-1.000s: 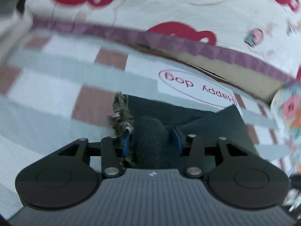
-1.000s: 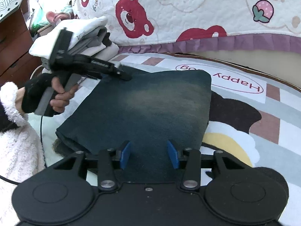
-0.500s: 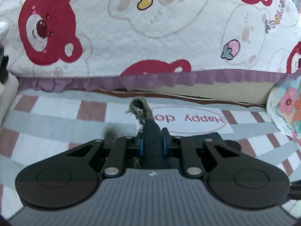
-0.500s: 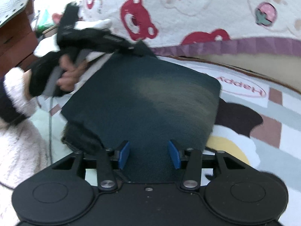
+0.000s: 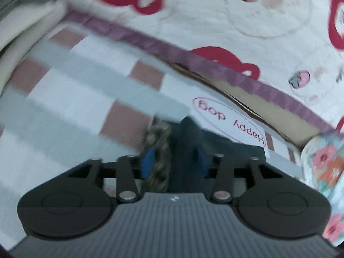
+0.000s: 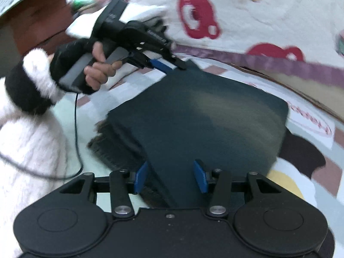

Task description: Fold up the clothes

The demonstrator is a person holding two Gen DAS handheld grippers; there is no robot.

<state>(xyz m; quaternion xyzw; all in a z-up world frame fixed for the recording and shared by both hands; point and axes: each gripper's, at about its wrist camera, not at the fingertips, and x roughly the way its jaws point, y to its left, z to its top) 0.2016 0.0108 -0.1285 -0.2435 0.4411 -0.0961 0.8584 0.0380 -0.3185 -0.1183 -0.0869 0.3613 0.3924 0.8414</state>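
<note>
Black gripper (image 6: 171, 175), blue pads (image 6: 140, 177), seemingly fluffy white sleeve (image 6: 28, 142)

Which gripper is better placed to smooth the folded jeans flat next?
Probably the right gripper: its fingers are open and low over the near edge of the jeans. The left gripper sits at the far corner, with frayed denim between its fingers.

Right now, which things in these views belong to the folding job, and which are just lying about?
Job:
- dark denim garment, folded, frayed hem showing
- left gripper, at its far corner
- right gripper, open around its near edge

Lying about:
- checked mat
- bear quilt
- folded pale clothes
- floral item
</note>
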